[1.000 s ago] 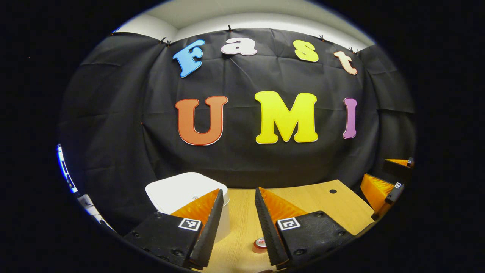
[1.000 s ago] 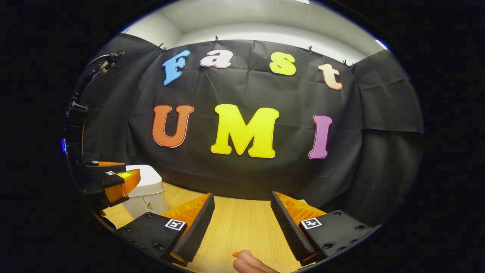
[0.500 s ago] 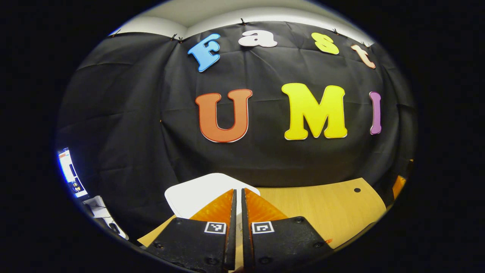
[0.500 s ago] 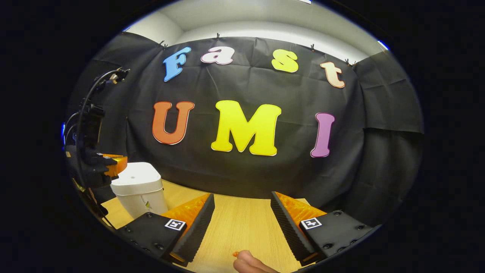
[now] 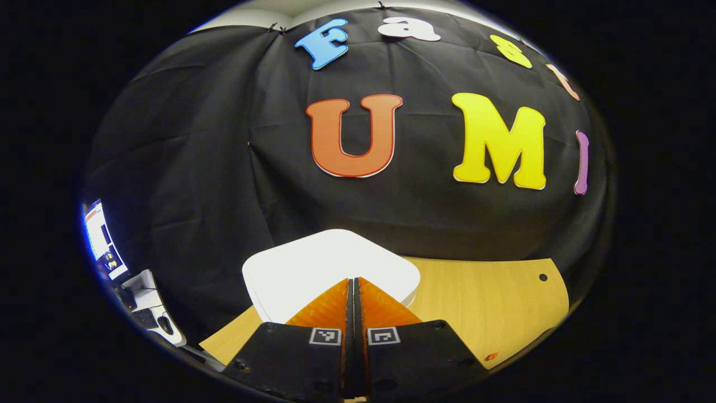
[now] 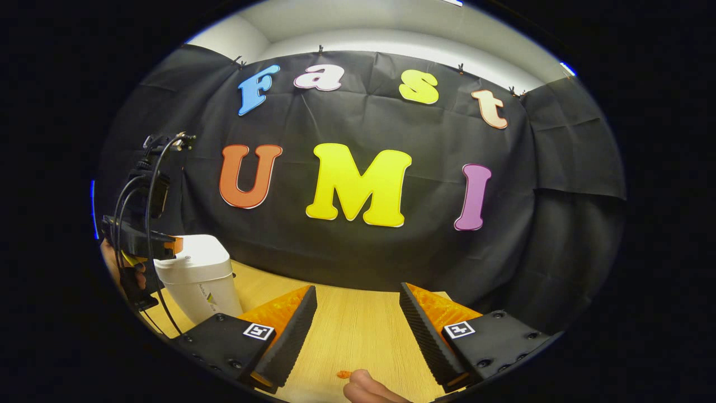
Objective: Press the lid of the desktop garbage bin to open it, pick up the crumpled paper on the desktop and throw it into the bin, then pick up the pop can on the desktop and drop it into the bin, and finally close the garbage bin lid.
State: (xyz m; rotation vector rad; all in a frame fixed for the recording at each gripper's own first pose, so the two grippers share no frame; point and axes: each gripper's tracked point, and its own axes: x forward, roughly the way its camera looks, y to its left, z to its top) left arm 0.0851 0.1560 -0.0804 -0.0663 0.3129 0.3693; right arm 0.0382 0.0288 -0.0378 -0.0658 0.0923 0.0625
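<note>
left claw (image 5: pixel 353 291): fingers pressed together | right claw (image 6: pixel 358 316): fingers spread

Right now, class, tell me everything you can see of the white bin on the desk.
The bin is white, smooth like plastic, with rounded corners and a small mark on its side. It stands upright on the wooden desk near the black cloth wall, lid down. The left hand-held gripper, fingers together, sits at the lid's near edge; contact is unclear.
</note>
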